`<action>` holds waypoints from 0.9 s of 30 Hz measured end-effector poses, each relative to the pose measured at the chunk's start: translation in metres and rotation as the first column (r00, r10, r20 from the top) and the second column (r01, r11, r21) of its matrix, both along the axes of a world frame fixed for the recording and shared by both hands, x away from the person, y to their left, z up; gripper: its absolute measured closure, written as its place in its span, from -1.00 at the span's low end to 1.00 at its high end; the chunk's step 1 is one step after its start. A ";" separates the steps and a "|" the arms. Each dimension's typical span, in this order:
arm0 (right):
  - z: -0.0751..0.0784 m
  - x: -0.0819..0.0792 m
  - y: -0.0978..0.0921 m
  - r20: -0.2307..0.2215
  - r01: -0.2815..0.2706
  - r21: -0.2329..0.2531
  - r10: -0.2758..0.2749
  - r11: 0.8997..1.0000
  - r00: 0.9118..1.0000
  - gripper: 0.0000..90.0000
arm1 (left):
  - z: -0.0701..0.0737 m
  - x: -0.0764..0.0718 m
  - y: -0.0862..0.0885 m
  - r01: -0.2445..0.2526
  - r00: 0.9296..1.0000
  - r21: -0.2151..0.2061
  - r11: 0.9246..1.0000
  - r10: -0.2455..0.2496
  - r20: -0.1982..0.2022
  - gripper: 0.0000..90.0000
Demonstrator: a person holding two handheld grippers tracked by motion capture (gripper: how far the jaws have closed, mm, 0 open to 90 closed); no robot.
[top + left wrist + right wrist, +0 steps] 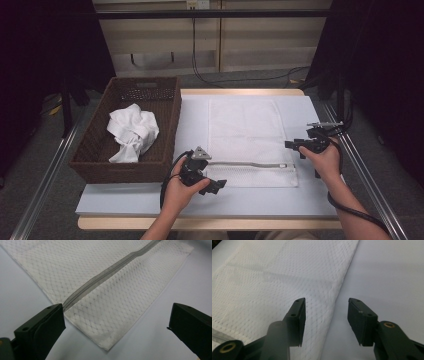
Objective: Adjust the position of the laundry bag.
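Note:
A white mesh laundry bag [245, 135] lies flat on the table, its grey zipper [250, 164] running across near the front edge. My left gripper [216, 185] hovers at the bag's front left corner [105, 346], jaws wide open, with the zipper's end [66, 306] by the left jaw. My right gripper [291, 145] is at the bag's right edge [337, 305], open, one jaw over the mesh and the other over bare table. A crumpled white cloth [132, 131] lies in the brown wicker basket [167, 125] at the left.
The table carries a pale grey mat [150, 200]. The basket stands against the mat's left edge. Metal rails [45, 180] run along both sides of the table. Cables [210, 80] lie on the floor behind the table.

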State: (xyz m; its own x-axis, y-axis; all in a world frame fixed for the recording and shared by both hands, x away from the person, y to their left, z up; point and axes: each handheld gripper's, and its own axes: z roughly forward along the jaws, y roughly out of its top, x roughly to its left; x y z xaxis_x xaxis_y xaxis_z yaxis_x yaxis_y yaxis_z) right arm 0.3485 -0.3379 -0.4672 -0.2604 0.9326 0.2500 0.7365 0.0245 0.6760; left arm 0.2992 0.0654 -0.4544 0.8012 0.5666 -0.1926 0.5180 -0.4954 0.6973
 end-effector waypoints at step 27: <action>0.004 -0.054 0.004 0.079 -0.098 -0.019 0.100 0.995 0.992 -0.56 | 0.000 0.004 -0.016 0.002 0.999 -0.024 1.000 -0.002 -0.032 -1.00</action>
State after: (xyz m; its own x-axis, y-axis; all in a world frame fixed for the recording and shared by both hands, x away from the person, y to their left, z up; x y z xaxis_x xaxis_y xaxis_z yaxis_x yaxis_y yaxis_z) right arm 0.2948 -0.3340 -0.4635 -0.3703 0.9046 0.2111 0.6738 0.1051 0.7314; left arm 0.3034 0.0498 -0.4543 0.7954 0.5599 -0.2320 0.5395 -0.4797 0.6920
